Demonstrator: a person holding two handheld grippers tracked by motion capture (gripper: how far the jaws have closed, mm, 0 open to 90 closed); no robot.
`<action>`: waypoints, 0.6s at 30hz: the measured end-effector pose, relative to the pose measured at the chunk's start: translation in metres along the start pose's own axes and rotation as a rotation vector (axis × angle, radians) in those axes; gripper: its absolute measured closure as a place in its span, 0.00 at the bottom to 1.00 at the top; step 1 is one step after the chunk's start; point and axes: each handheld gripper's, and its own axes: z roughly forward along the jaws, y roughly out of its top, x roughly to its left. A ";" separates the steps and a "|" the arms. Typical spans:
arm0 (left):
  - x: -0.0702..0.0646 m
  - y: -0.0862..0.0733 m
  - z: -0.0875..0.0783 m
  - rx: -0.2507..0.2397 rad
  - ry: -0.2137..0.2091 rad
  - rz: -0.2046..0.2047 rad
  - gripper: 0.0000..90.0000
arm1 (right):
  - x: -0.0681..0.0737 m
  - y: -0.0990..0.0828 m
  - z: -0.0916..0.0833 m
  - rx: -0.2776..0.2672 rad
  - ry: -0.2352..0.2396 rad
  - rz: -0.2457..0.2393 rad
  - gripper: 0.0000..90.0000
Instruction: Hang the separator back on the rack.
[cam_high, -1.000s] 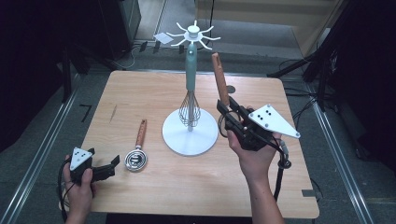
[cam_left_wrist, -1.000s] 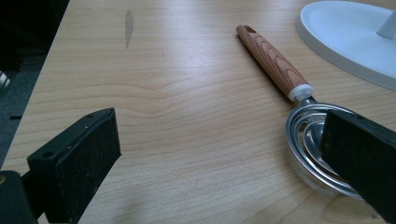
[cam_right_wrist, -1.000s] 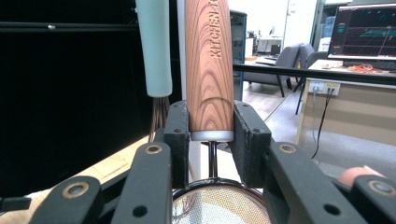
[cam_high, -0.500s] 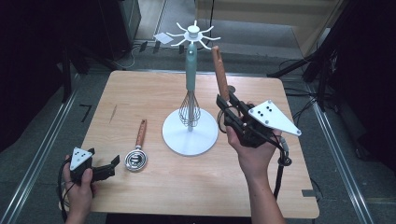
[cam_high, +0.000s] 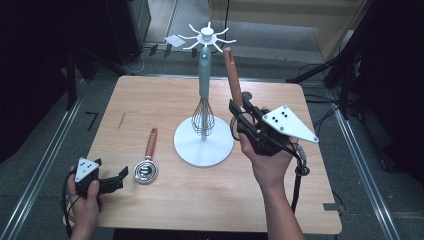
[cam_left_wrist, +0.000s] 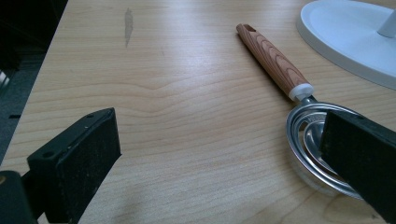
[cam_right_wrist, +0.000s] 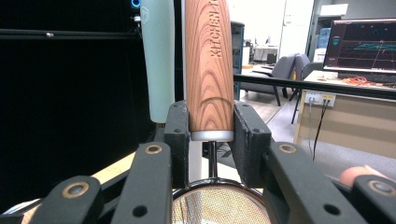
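The right gripper is clamped on a wood-handled strainer, jaws pinched on the lower end of the handle just above the metal collar, so the handle stands upright beside the white rack with its hooks at the top. From the right gripper view the mesh bowl hangs below the jaws. The handle is stiff and smooth — likely a little slick — and the bowl end probably carries most of the weight, so a grip near the collar looks sensible to stop it swinging. A whisk with a pale green handle already hangs on the rack. The left gripper rests near the table's front edge, jaws spread wide and holding nothing. Just beside it lies a second utensil — wooden handle, round steel head — flat on the wood; its handle offers the easiest hold.
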 end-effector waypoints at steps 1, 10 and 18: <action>0.000 0.000 0.000 0.000 0.000 -0.001 0.00 | 0.000 0.000 0.000 0.001 -0.001 -0.001 0.79; 0.000 0.000 0.000 0.000 0.001 -0.004 0.00 | 0.001 0.000 0.006 0.014 -0.001 -0.003 0.79; 0.000 0.000 0.000 0.000 0.002 -0.005 0.00 | 0.002 -0.001 0.011 0.023 -0.002 -0.005 0.79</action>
